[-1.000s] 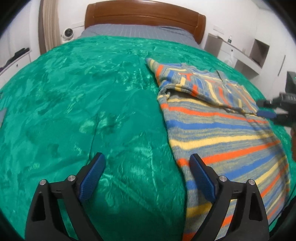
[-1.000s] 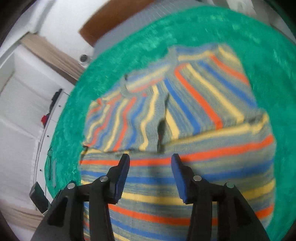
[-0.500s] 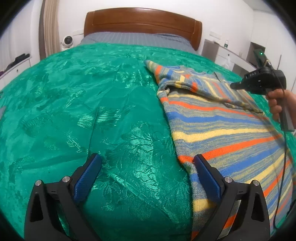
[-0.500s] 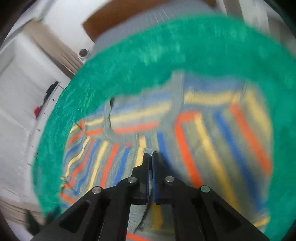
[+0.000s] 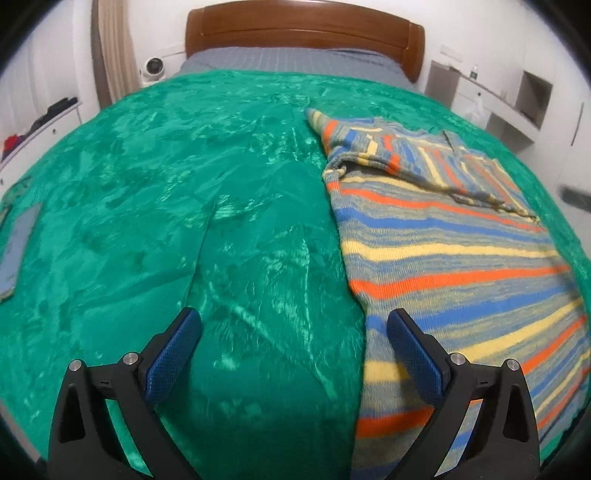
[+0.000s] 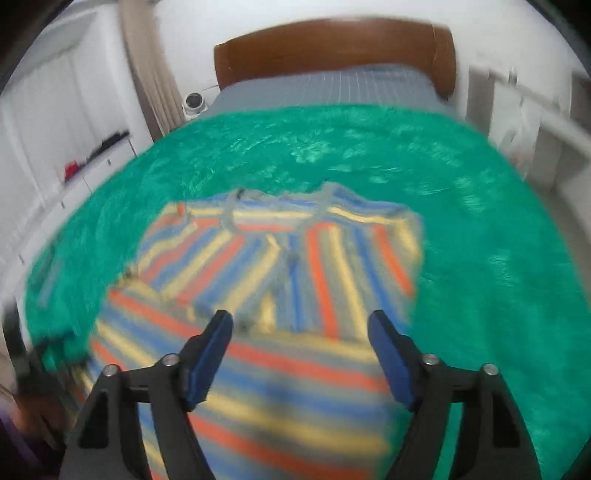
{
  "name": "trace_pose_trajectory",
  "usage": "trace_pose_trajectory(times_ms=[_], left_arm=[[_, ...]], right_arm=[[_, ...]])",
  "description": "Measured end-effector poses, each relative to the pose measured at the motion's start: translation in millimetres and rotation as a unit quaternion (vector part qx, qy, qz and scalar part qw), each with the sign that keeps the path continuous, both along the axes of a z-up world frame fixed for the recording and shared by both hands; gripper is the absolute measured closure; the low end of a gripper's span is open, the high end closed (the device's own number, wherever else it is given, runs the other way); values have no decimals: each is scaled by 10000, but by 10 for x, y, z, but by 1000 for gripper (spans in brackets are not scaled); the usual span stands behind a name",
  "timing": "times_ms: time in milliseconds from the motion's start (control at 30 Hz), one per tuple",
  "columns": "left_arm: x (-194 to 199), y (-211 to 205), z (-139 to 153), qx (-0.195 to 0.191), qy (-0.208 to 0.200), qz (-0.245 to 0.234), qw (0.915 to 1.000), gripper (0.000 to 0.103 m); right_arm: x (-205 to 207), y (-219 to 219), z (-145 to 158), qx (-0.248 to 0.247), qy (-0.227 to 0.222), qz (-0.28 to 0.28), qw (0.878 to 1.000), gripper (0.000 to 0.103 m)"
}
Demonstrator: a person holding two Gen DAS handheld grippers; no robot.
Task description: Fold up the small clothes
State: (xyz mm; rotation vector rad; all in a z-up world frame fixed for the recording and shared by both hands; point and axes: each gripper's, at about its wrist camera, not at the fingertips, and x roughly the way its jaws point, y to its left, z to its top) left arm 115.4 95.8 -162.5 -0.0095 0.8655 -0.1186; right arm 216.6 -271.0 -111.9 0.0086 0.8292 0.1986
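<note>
A striped knit sweater (image 5: 443, 236) in grey, orange, blue and yellow lies flat on the green bedspread (image 5: 184, 206), with both sleeves folded across its chest. It also shows in the right wrist view (image 6: 280, 280), blurred. My left gripper (image 5: 291, 343) is open and empty, low over the bedspread at the sweater's left edge near the hem. My right gripper (image 6: 301, 343) is open and empty, above the sweater's body below the folded sleeves.
A wooden headboard (image 5: 303, 33) and grey sheet are at the far end. A flat grey object (image 5: 16, 254) lies on the bedspread at the far left. White shelves (image 5: 517, 107) stand on the right, a small round white device (image 5: 153, 68) on the left.
My right gripper was shut on a sleeve end half a second ago; it has let go, opened wide and pulled back. My left gripper stayed open and shifted slightly.
</note>
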Motion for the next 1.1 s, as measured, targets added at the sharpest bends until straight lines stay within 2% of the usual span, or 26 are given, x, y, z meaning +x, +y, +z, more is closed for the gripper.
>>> trace_pose_trajectory(times_ms=[133,333,400,467,533,633,867,1100], left_arm=[[-76,-37,12,211,10,53,9998,2],[-149,-70,-29,311,68,127,9994,2],[-157,-51,-96,242,93,189,9995,1],[-174,-39,-129,193,60,228,9995,1],[-185,-44,-138,201,36,228,9995,0],[-186,-49,-173,221,29,210,9995,1],[-202,-29,-231,110,-93,188,9997,1],[-231,-32,-250,102,-204,202,9995,1]], right_arm=[[-695,-370,-129,-574,-69,-271,9980,24],[-1264,-841,-498,-923,123,-882,9917,24],[-1328,-925,-665,-970,154,-1054,9896,22],[-1320,-981,-807,-947,195,-1225,9877,8],[-1377,-1064,-883,-706,69,-1484,9864,0],[-1381,-1204,-973,-220,4,-1621,9865,0],[-1463,-1203,-1031,-200,-372,-1543,9871,0],[-1481,-1174,-1011,-267,-400,-1550,9867,0]])
